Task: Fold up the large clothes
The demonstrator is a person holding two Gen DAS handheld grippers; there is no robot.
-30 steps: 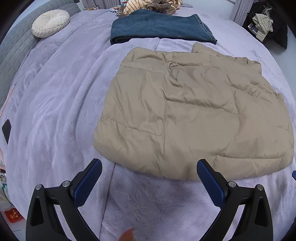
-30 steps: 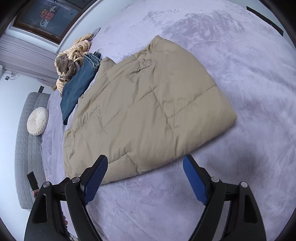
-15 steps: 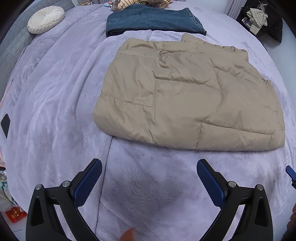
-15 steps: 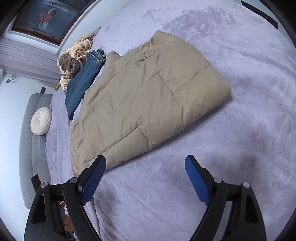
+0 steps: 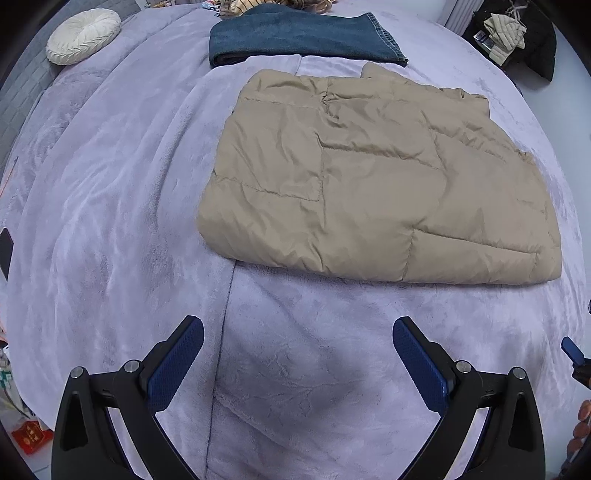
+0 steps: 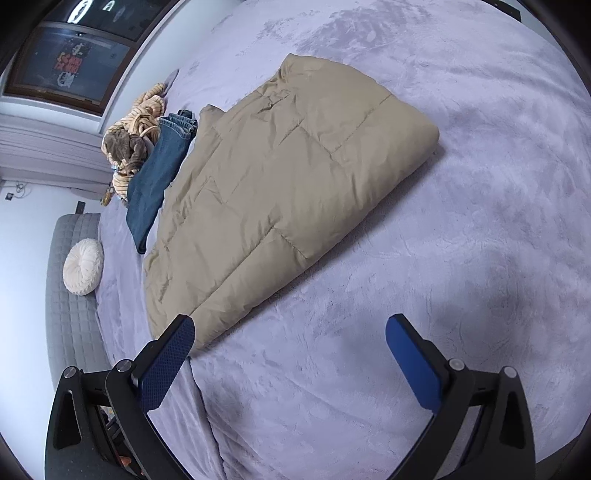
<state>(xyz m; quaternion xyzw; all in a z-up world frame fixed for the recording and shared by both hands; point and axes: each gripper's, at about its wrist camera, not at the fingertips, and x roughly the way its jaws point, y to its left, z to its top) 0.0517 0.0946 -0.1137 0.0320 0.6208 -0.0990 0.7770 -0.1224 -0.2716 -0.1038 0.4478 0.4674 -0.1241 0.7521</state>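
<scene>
A tan quilted jacket [image 5: 373,177] lies folded into a flat rectangle on the lilac bed cover [image 5: 110,206]. It also shows in the right wrist view [image 6: 280,192]. My left gripper [image 5: 298,354] is open and empty, held above the cover short of the jacket's near edge. My right gripper [image 6: 290,354] is open and empty, also back from the jacket; its left finger [image 6: 166,365] overlaps the jacket's near corner in the view. A blue tip of the right gripper [image 5: 572,350] shows at the right edge of the left wrist view.
Folded blue jeans [image 5: 303,37] lie beyond the jacket, with a pile of striped and brown clothes [image 6: 136,136] behind them. A round cream cushion [image 5: 83,35] sits by the grey headboard [image 6: 70,295]. Dark clothes [image 5: 517,33] are heaped off the bed's far right.
Both grippers have drawn back from the jacket, so more bare cover shows in front of it. The jacket has not moved. Both stay open.
</scene>
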